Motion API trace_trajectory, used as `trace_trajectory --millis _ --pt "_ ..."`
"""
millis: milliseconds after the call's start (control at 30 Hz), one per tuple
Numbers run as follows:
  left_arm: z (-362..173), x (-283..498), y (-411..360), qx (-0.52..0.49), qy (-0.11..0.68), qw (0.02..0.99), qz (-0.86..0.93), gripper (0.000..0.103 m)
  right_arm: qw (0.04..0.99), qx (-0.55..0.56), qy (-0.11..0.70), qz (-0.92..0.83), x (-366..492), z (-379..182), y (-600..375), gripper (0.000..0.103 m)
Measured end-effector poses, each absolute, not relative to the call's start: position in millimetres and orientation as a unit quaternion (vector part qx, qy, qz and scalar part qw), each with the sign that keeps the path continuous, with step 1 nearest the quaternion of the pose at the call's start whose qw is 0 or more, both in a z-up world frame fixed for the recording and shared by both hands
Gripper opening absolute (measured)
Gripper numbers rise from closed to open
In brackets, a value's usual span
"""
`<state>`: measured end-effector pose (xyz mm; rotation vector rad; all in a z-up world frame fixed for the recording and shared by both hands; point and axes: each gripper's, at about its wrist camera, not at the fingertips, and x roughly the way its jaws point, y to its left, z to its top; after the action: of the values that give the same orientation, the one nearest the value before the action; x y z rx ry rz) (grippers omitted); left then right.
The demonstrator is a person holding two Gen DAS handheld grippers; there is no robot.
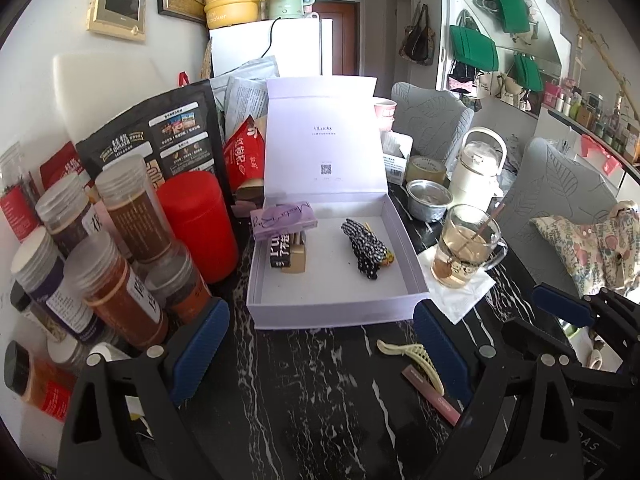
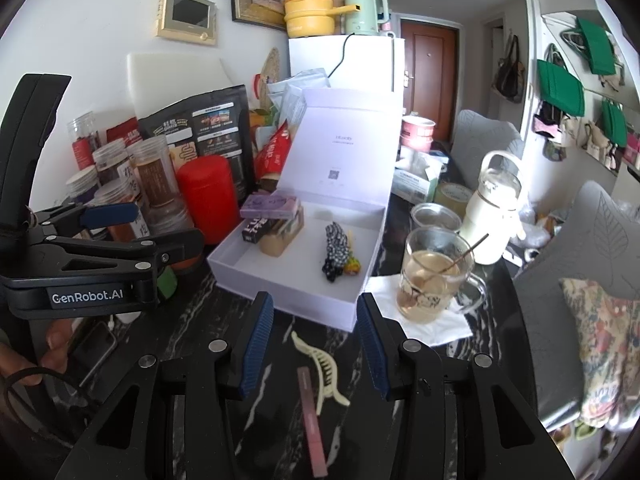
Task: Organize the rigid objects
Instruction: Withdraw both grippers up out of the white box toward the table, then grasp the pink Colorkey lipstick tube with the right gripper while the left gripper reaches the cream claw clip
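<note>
Box (image 2: 360, 300) beyond our fingertips holds small cartons (image 2: 272, 220) and a spotted clip (image 2: 335, 252). Cream claw clip (image 2: 320, 364) and pink stick (image 2: 312, 420) remain between right gripper (image 2: 316, 344) pads; left gripper (image 1: 320, 344) wide, both empty.

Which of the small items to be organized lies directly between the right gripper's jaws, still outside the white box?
The slim pink stick; the cream hair claw lies beside it, slightly right.

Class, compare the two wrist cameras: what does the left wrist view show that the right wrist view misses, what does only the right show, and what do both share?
Only the left wrist view shows the tape roll behind the metal bowl.
Only the right wrist view shows a hand beneath the left gripper.
Both share the open white box, the cream hair claw, the pink stick and the glass mug.
</note>
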<state>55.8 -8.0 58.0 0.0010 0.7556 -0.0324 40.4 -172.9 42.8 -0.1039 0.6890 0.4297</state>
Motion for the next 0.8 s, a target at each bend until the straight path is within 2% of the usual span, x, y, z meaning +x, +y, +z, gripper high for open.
trace_trajectory --millis 800 --pt "3.6 19.4 -5.7 -0.038 0.407 0.912 -0.038 0.095 0.903 -0.018 0.374 0.212 8.4 -25.1 -192.5 0.043"
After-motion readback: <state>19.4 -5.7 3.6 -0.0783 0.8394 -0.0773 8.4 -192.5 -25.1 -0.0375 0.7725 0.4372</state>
